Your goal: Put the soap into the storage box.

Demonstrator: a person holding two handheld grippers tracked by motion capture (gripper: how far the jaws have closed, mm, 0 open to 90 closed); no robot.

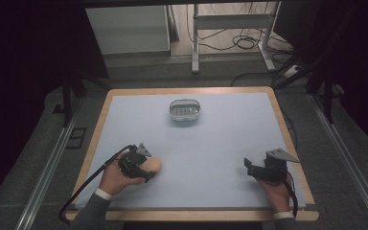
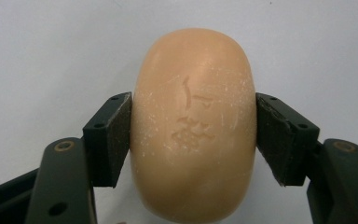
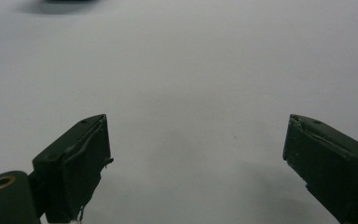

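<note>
Pale blue mat point(image 1: 220, 143), soap dish point(image 1: 185, 109) far centre. Left gripper point(image 1: 149, 167) clamped across soap bar point(image 2: 193, 126), dish ahead-right. Right gripper point(image 1: 249, 168) wide, empty.

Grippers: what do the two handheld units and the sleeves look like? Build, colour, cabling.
Both are black two-jaw units. The left gripper has flat rectangular pads with small screw holes, on arms with brass-coloured pivot bushings. The right gripper has matching pads, their facing scuffed and peeling. Each carries a grey three-cornered plate and trails a black cable. Sleeves are dark grey with white cuffs.
</note>
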